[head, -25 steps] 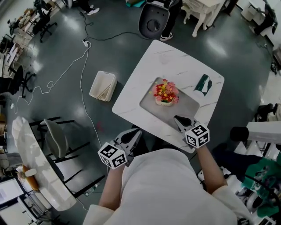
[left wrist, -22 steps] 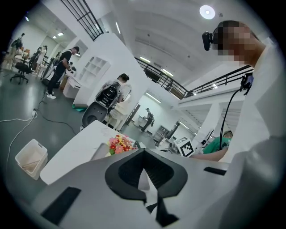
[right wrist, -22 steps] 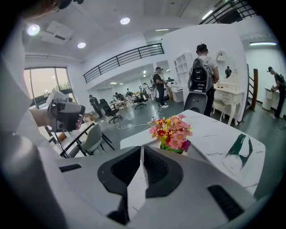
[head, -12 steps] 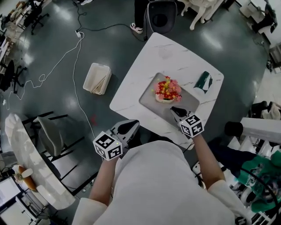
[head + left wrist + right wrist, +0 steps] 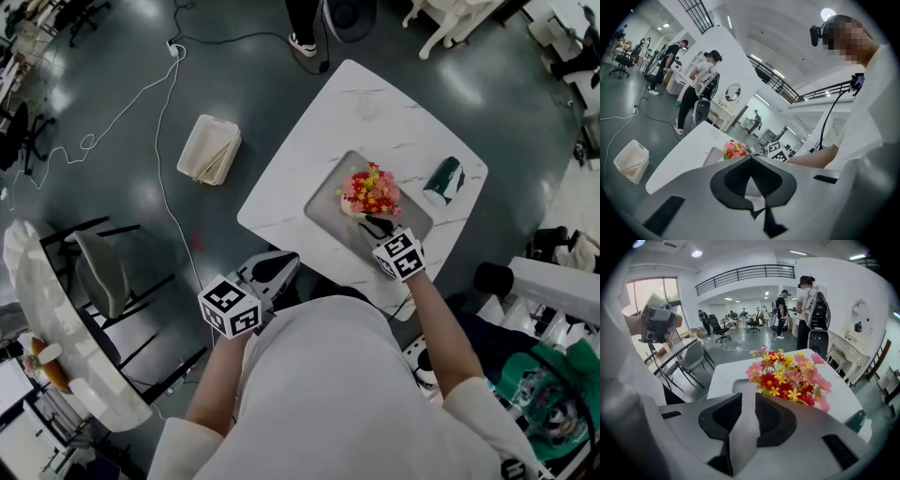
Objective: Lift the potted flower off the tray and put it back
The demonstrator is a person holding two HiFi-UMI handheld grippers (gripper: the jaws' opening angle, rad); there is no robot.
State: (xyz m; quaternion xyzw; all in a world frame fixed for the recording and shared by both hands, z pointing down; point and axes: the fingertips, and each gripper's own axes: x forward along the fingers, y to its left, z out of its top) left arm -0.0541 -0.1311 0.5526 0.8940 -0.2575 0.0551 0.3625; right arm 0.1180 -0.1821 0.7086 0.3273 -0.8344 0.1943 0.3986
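The potted flower (image 5: 373,190), a low pot of red, pink and yellow blooms, stands on the grey tray (image 5: 328,192) on the white marble table (image 5: 356,103). My right gripper (image 5: 373,225) points down at the pot's near side, just short of it. Its jaws are opening, with a gap and nothing between them. In the right gripper view the potted flower (image 5: 787,376) fills the space just beyond the right gripper (image 5: 745,397). My left gripper (image 5: 281,262) hangs off the table's near-left edge, shut and empty. In the left gripper view the potted flower (image 5: 736,149) shows beyond the left gripper (image 5: 750,158).
A dark green object (image 5: 443,180) lies on the table to the right of the tray. A white bin (image 5: 210,150) sits on the floor to the left, with cables near it. A chair (image 5: 94,272) and a long table stand at the far left.
My right gripper has moved forward and down over the tray up to the pot, and its jaws have parted. The left gripper has shifted slightly beside the table's edge.
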